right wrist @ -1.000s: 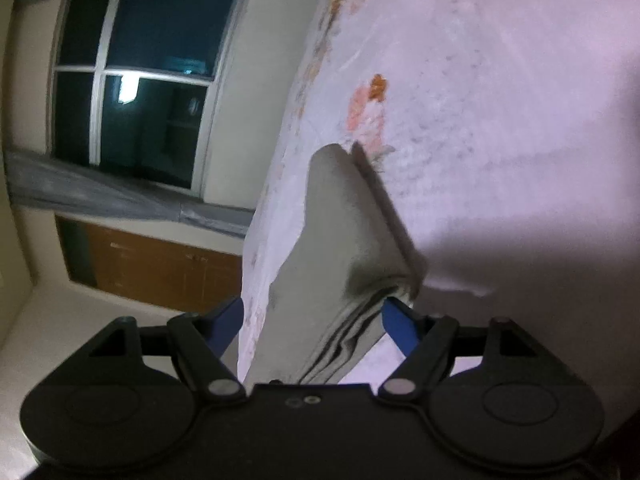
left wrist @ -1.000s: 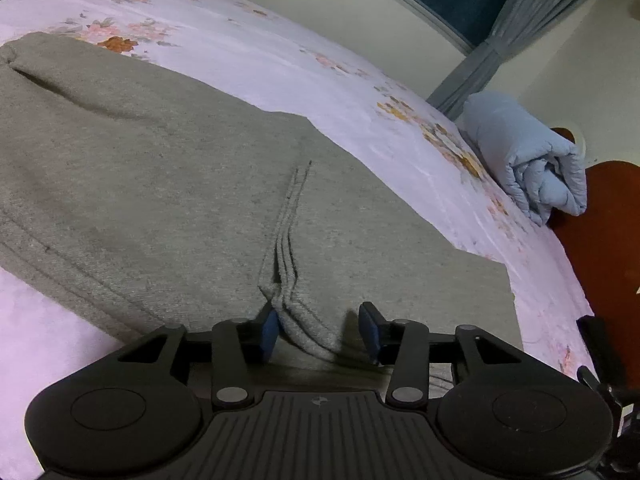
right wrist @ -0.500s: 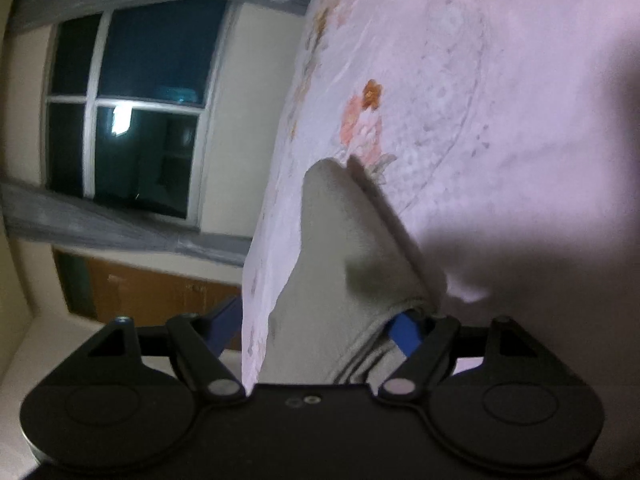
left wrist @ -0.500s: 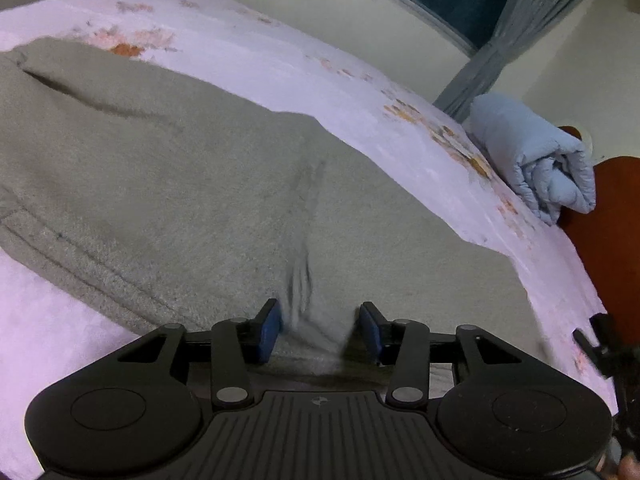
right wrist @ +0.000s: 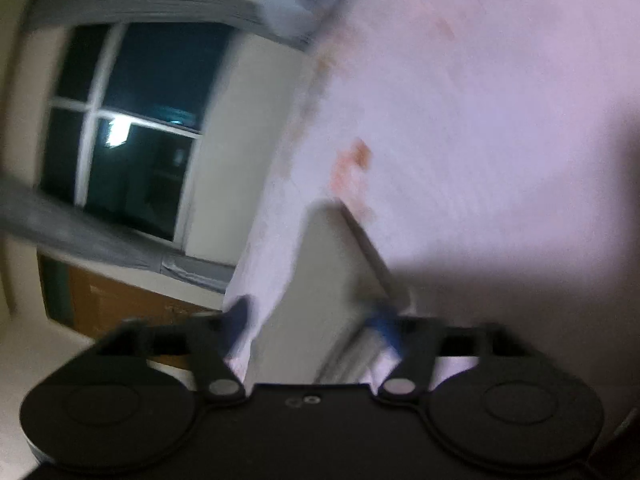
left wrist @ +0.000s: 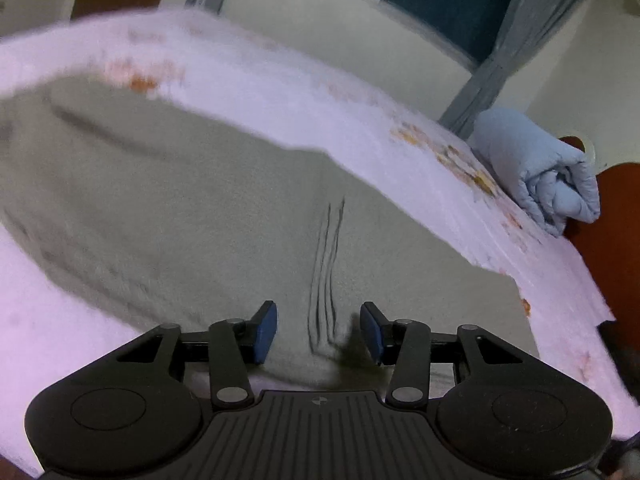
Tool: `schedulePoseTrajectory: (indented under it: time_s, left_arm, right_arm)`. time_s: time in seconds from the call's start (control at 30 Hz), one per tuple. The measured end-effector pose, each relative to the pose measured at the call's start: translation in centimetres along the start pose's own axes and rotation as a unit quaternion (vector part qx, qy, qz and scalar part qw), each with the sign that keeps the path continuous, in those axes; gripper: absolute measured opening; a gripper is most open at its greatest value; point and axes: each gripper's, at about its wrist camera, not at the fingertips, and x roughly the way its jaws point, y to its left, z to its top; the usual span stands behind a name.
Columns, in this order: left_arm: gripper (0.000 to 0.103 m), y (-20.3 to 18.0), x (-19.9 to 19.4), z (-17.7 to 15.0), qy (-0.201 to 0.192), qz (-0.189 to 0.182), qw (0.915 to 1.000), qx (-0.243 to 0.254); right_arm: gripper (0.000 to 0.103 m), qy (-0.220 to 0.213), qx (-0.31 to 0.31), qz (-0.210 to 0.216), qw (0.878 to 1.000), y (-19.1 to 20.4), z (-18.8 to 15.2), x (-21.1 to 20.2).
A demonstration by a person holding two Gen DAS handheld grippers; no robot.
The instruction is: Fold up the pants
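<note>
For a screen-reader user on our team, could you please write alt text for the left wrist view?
Grey pants lie spread flat on a bed with a pink floral sheet, a few creases running up from the near edge. The left gripper sits low at that edge, its blue pads apart on either side of the creases. A rolled pale blue blanket rests at the far right.

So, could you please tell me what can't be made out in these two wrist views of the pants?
- Left wrist view: the pants' near edge is hidden behind the left gripper; whether its fingers pinch the fabric is unclear.
- Left wrist view: the far end of the pants is blurred and cut off at the left edge.
- Right wrist view: motion blur smears the opening right gripper and the cloth layers between its fingers.
</note>
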Motion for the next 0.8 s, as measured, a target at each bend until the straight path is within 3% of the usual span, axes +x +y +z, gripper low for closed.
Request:
schedulePoseTrajectory:
  time_s: [0.13, 0.17, 0.2, 0.27, 0.3, 0.33, 0.37, 0.4, 0.43, 0.47, 0.5, 0.53, 0.63, 0.7, 0.8]
  left_arm:
    - [0.046, -2.3, 1.0, 0.3, -0.004, -0.033, 0.9993, 0.015]
    - [0.047, -2.8, 1.5, 0.1, -0.001, -0.028, 0.9993, 0.025]
    - [0.047, -3.2, 2.4, -0.3, 0.012, 0.001, 0.9989, 0.044]
    - [0.047, -2.5, 3.8, -1.4, 0.019, 0.024, 0.9982, 0.052]
    - [0.047, -2.1, 4.0, -1.6, 0.014, 0.019, 0.998, 0.058]
    - [0.048, -2.0, 3.8, -1.5, 0.015, 0.014, 0.9979, 0.061]
    - [0.048, -1.8, 3.4, -1.1, 0.018, 0.007, 0.9983, 0.055]
    - [0.048, -1.3, 2.6, -0.6, 0.02, -0.005, 0.999, 0.039]
    - [0.049, -0.6, 1.7, -0.1, 0.014, -0.013, 0.9995, 0.026]
    - [0.053, 0.4, 0.3, 0.4, -0.004, -0.002, 0.9998, 0.021]
    - [0.056, 1.4, -0.5, 0.6, -0.016, 0.009, 0.9996, 0.019]
    - [0.064, 2.7, -1.7, 0.9, -0.031, 0.013, 0.9994, 0.012]
    - [0.071, 7.2, -4.7, 2.4, -0.064, 0.032, 0.9971, -0.025]
    - [0.083, 10.5, -5.8, 3.5, -0.074, 0.051, 0.9941, -0.062]
    - [0.084, 15.9, -6.0, 4.5, -0.075, 0.077, 0.9865, -0.124]
  right_arm:
    - [0.081, 0.018, -0.01, 0.025, 0.999, 1.4, 1.4, 2.4]
    - [0.081, 0.029, -0.007, 0.027, 0.999, 1.5, 1.4, 3.2]
    - [0.081, 0.047, -0.004, 0.025, 0.999, 1.4, 1.3, 4.2]
    - [0.078, 0.081, -0.009, -0.006, 0.997, 0.5, 0.6, 6.1]
    - [0.073, 0.107, -0.014, -0.036, 0.994, -0.5, 0.3, 7.3]
    - [0.058, 0.114, -0.021, -0.049, 0.992, -0.9, 0.0, 7.5]
    - [0.056, 0.115, -0.029, -0.053, 0.992, -0.8, 0.1, 7.4]
    - [0.057, 0.122, -0.033, -0.053, 0.991, -0.4, 0.5, 7.2]
    - [0.07, 0.12, -0.044, -0.05, 0.991, 0.5, 1.0, 6.6]
    - [0.091, 0.108, -0.067, -0.043, 0.991, 1.5, 1.3, 5.8]
    - [0.098, 0.091, -0.103, -0.041, 0.99, 2.8, 1.4, 4.9]
    - [0.097, 0.08, -0.145, -0.042, 0.985, 4.2, 1.4, 4.2]
    - [0.097, 0.09, -0.218, -0.033, 0.971, 6.8, 0.4, 3.9]
    - [0.097, 0.095, -0.277, -0.037, 0.955, 8.8, -1.6, 4.2]
    - [0.097, 0.082, -0.338, -0.041, 0.937, 10.6, -4.7, 4.8]
